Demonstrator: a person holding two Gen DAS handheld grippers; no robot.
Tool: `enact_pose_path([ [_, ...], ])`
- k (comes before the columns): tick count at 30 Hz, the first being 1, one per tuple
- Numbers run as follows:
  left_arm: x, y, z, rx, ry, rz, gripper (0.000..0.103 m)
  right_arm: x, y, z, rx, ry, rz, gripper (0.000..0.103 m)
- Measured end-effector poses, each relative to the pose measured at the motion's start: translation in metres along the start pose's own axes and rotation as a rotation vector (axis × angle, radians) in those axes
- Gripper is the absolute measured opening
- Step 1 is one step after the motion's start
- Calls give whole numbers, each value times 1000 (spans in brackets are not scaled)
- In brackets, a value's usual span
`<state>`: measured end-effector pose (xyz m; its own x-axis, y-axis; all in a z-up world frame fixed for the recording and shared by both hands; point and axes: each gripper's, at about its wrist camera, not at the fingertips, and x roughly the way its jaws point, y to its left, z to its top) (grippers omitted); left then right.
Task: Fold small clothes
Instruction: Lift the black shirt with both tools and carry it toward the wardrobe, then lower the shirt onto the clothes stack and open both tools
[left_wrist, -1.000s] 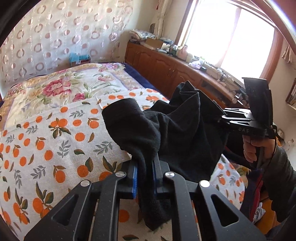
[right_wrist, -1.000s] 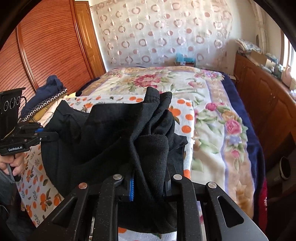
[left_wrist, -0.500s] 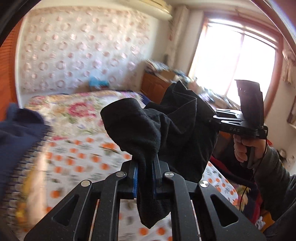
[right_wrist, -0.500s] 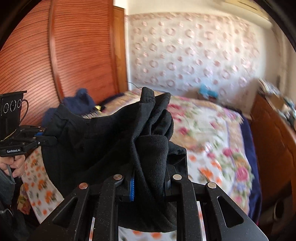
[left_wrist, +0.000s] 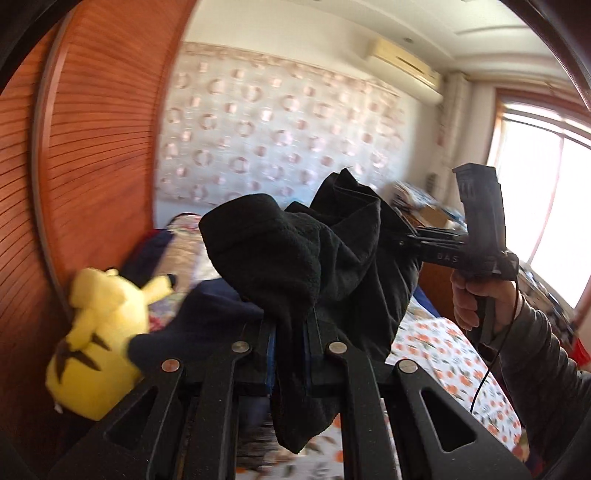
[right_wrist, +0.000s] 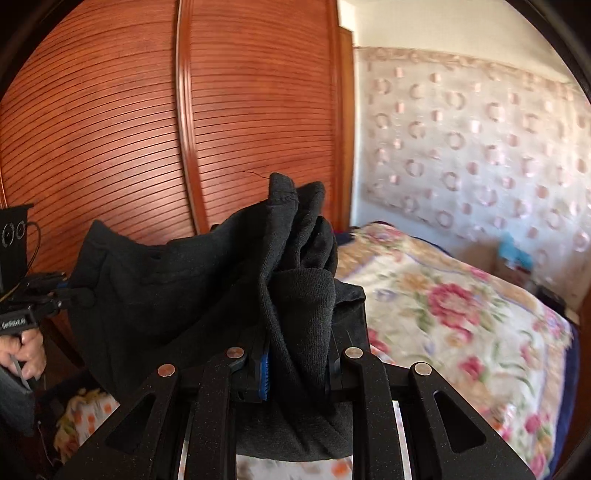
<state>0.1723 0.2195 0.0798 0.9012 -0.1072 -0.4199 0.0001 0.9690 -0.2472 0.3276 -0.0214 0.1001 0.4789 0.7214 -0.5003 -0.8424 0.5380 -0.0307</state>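
A: How many things do you count?

B: One black knit garment (left_wrist: 325, 258), bunched and held up in the air above the bed with the orange-print sheet (left_wrist: 454, 354). Two hand-held grippers. The left hand-held gripper (left_wrist: 290, 347) is pressed onto one bunched end of the garment, and the right hand-held gripper (right_wrist: 297, 365) pinches the other end

A: Anything else?

B: One yellow plush toy with black-tipped ears (left_wrist: 99, 332), lying beside a dark navy cloth (left_wrist: 199, 317) against the slatted wooden wardrobe door (left_wrist: 92, 155). One wall air conditioner (left_wrist: 404, 64) up near the ceiling

A: What can't you make out?

B: The garment's shape; it is too crumpled to tell what kind of clothing it is. Its lower edge hangs behind the gripper frames. The room is blurred, so the items by the bright window (left_wrist: 546, 206) are unreadable

A: Do the views differ?

B: Yes. Only the left wrist view shows the toy, the window and the person's right hand (left_wrist: 476, 299) on its handle. Only the right wrist view shows the floral quilt (right_wrist: 461, 306) and the left hand (right_wrist: 26, 354), cut off at the edge
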Motion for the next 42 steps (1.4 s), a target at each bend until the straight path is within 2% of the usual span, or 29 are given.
enact_pose_path([
  [3, 10, 33, -7, -56, 6, 44, 12, 52, -10, 17, -24, 30, 36, 20],
  [6, 28, 65, -26, -118, 51, 85, 12, 113, -25, 24, -47, 89, 49, 20],
  [8, 46, 82, -43, -154, 112, 107, 12, 148, -32, 17, -38, 152, 45, 22],
  [11, 60, 95, -59, -188, 148, 115, 12, 184, -46, 5, -18, 217, 8, 27],
  [15, 61, 96, -64, -158, 147, 167, 29, 206, -57, 7, 27, 214, -24, 48],
  [16, 59, 94, -63, -149, 141, 166, 34, 207, -59, 8, 40, 207, -32, 50],
  [17, 56, 93, -62, -145, 137, 164, 37, 205, -55, 6, 47, 201, -39, 52],
  [18, 52, 93, -61, -139, 129, 165, 44, 200, -51, 0, 51, 191, -47, 53],
  [20, 45, 92, -57, -121, 113, 168, 47, 192, -36, -4, 49, 168, -67, 54],
  [22, 36, 86, -54, -101, 102, 174, 62, 175, -24, -9, 54, 140, -91, 55],
  [24, 27, 78, -51, -79, 84, 178, 66, 137, 4, -21, 63, 109, -105, 56],
  [27, 16, 57, -48, -27, 75, 178, 70, 108, 16, -36, 75, 67, -108, 58],
  [28, 13, 50, -48, -7, 72, 180, 77, 97, 20, -41, 80, 53, -114, 59],
  [31, 6, 23, -49, 41, 56, 175, 78, 56, 33, -64, 101, 11, -138, 61],
  [37, -3, -34, -55, 101, 44, 110, 79, -23, 58, -109, 151, -45, -175, 63],
  [42, -8, -73, -62, 142, 38, 78, 79, -83, 79, -139, 180, -86, -219, 72],
])
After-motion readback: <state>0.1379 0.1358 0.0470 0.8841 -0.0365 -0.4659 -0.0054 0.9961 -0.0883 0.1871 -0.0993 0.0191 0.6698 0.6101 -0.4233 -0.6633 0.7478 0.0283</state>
